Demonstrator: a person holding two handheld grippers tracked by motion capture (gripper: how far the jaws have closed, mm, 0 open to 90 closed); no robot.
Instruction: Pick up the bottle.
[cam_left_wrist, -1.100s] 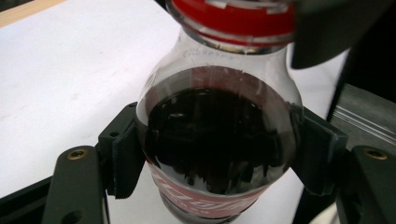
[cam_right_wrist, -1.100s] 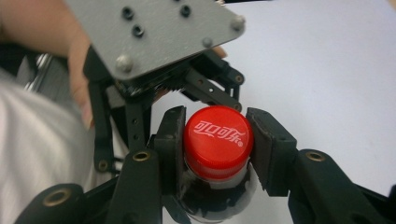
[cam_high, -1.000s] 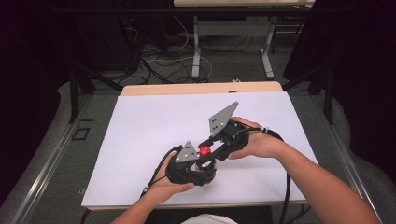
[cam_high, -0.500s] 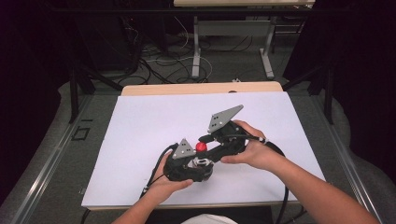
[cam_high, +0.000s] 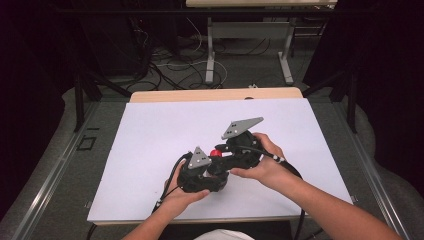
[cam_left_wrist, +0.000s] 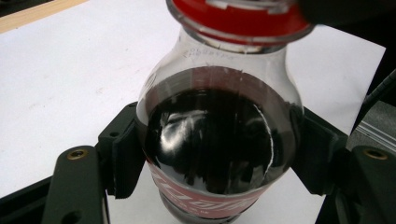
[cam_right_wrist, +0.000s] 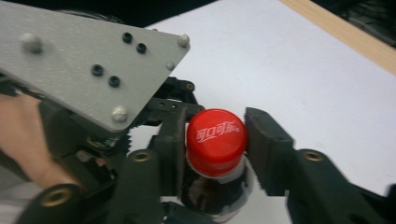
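The left gripper (cam_left_wrist: 210, 158) is clamping a cola bottle (cam_left_wrist: 210, 140) by its dark body between both pads; just above, the right gripper (cam_right_wrist: 217, 140) is closing around the red cap (cam_right_wrist: 216, 135), over the white table (cam_high: 150, 135) beyond

I count one cola bottle (cam_left_wrist: 217, 140) between my left fingers, one red cap (cam_right_wrist: 216, 135) between my right, two grey plates.
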